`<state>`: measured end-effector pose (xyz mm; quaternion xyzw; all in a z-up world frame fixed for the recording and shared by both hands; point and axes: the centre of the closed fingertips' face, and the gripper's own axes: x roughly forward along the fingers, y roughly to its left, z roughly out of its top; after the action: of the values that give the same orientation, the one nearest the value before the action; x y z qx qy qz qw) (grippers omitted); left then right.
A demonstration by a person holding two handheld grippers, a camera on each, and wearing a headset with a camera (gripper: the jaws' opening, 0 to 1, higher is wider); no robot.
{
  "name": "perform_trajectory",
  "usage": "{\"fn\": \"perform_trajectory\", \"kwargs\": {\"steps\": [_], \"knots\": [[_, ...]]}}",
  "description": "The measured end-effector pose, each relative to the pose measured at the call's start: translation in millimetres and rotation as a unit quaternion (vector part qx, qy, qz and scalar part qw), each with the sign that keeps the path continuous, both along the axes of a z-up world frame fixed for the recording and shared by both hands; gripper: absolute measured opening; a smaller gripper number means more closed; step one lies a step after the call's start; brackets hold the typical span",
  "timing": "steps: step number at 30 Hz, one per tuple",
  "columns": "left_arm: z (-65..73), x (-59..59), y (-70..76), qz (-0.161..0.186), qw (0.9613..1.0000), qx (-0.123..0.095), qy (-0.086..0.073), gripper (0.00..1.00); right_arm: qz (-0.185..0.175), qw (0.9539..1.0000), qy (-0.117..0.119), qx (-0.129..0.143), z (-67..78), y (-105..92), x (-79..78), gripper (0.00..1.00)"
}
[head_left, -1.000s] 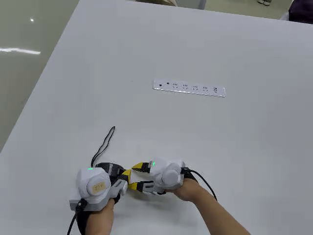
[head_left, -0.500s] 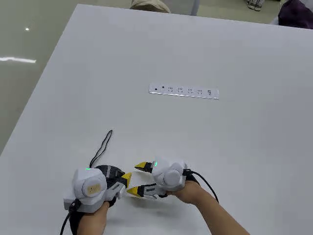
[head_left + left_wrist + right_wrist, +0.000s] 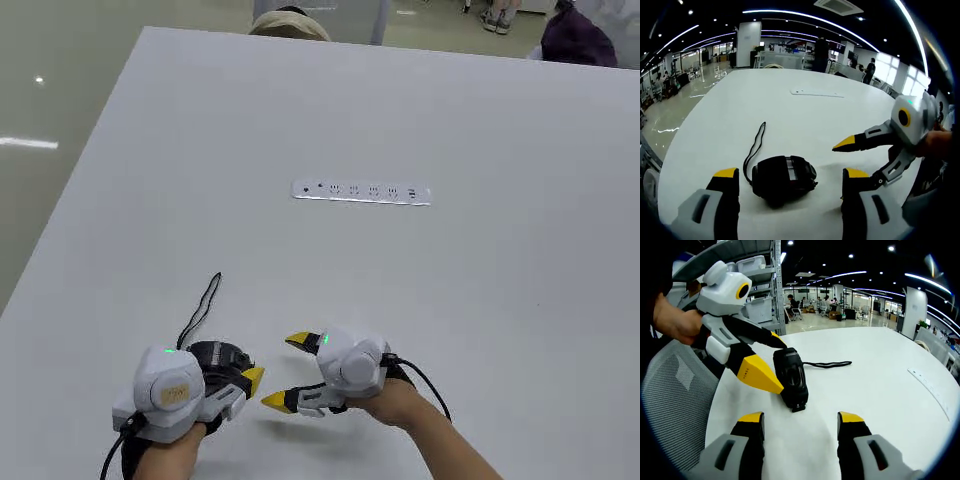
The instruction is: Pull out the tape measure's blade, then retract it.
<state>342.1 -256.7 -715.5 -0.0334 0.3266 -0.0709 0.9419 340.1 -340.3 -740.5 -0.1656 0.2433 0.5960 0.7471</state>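
Behind left gripper (image 3: 784, 367), grey mesh chair (image 3: 675, 390).

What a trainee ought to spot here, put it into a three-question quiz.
1. True or false: the tape measure has its blade drawn out.
2. The left gripper has its jaws: A. shut tight on the tape measure; B. open, one on each side of the tape measure; C. open, with the tape measure far off to one side.
3. Fill in: the right gripper has its jaws ____, with nothing between them.
Key: 1 false; 2 B; 3 open.
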Motion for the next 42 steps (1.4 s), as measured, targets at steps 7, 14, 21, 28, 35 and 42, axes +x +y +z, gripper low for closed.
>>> {"fn": "perform_trajectory", "kwargs": {"steps": [7, 14, 21, 28, 35, 42], "knots": [[9.5, -1.1, -3.9, -0.045, 0.9989, 0.002, -0.016, 0.87, -0.029, 0.9996, -0.004, 0.004, 8.6, -14.6, -0.6, 0.61], [16.2, -8.1, -18.7, -0.103, 0.994, -0.031, -0.018, 0.88, -0.063, 0.998, 0.002, 0.01, 14.6, -31.6, -1.6, 0.71], [21.3, -12.0, -23.3, -0.138, 0.9898, -0.023, -0.028, 0.93, -0.094, 0.9956, 0.006, 0.005, 16.0, -52.0, -3.6, 0.75], [19.1, -20.9, -20.5, -0.171, 0.985, -0.012, -0.017, 0.97, -0.116, 0.9932, 0.011, 0.008, 20.6, -65.3, -9.0, 0.81], [23.6, -30.0, -10.9, -0.181, 0.9832, -0.018, -0.018, 0.99, -0.133, 0.9909, 0.017, 0.014, 27.0, -77.1, -17.1, 0.87], [28.3, -41.9, -4.8, -0.202, 0.9791, -0.011, -0.023, 0.99, -0.131, 0.9911, 0.015, 0.017, 34.6, -87.1, -27.2, 0.91]]}}
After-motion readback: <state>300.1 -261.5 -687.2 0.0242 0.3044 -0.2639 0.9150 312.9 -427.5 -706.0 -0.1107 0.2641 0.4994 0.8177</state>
